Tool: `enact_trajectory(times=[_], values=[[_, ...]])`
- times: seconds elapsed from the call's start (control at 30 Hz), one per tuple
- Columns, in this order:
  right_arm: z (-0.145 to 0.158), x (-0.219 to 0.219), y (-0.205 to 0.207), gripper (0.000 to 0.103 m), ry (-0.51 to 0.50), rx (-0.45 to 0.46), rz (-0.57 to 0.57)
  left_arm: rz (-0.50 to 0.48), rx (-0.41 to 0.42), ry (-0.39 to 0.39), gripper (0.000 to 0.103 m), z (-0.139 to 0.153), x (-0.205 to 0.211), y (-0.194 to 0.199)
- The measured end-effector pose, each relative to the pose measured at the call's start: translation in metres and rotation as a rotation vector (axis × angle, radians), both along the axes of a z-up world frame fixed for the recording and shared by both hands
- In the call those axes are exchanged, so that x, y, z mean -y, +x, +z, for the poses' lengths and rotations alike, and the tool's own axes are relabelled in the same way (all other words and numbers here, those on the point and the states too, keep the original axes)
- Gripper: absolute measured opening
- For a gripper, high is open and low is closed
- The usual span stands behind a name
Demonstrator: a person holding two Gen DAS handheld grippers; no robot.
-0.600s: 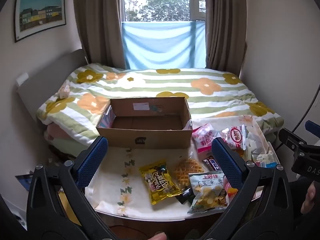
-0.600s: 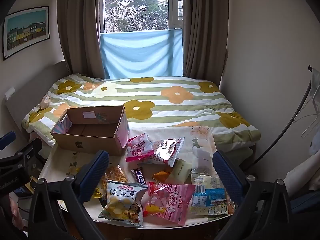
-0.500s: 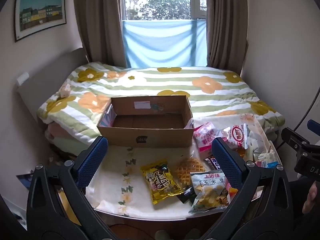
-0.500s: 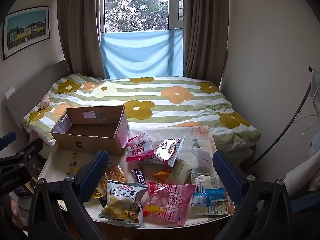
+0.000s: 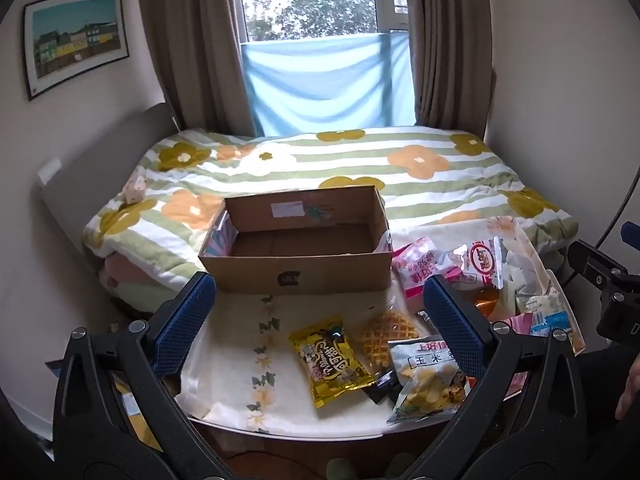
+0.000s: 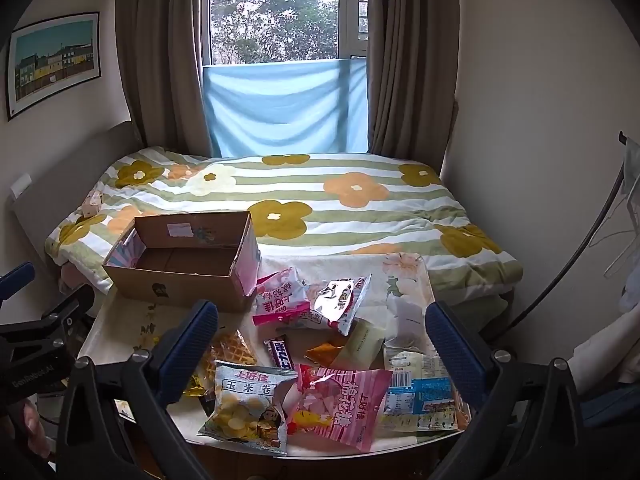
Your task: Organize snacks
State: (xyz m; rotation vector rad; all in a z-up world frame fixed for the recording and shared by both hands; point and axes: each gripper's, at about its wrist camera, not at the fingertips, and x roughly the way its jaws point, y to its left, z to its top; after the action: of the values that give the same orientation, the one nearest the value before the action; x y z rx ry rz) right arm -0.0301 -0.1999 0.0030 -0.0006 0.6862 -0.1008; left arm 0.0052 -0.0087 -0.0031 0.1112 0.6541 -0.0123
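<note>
An empty cardboard box (image 5: 296,264) stands at the back left of a small table; it also shows in the right wrist view (image 6: 176,280). Several snack packets lie in front and to its right: a yellow packet (image 5: 330,360), a waffle (image 5: 386,334), a grey corn-roll bag (image 5: 424,384) (image 6: 248,408), a pink marshmallow bag (image 6: 340,404) and a pink-and-white packet (image 6: 280,296). My left gripper (image 5: 318,320) is open and empty above the table's front. My right gripper (image 6: 320,340) is open and empty above the snacks.
The table's cloth-covered top (image 5: 240,360) has a rounded front edge. A bed with a flowered striped quilt (image 6: 320,208) lies right behind the table. Walls stand close on both sides, and a dark stand cable (image 6: 580,248) runs at the right.
Both grippers have hardly moved; the left wrist view has drifted slightly, and the box and snacks sit as before.
</note>
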Motion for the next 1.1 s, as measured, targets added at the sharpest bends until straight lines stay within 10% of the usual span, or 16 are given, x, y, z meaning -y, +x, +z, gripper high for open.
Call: enact_trajectory(times=[1.1], values=[[-0.0062, -0.0044, -0.0016, 0.103, 0.001, -0.010, 0.012, 0.001, -0.010, -0.016, 0.103, -0.0004, -0.0014, 0.0007]])
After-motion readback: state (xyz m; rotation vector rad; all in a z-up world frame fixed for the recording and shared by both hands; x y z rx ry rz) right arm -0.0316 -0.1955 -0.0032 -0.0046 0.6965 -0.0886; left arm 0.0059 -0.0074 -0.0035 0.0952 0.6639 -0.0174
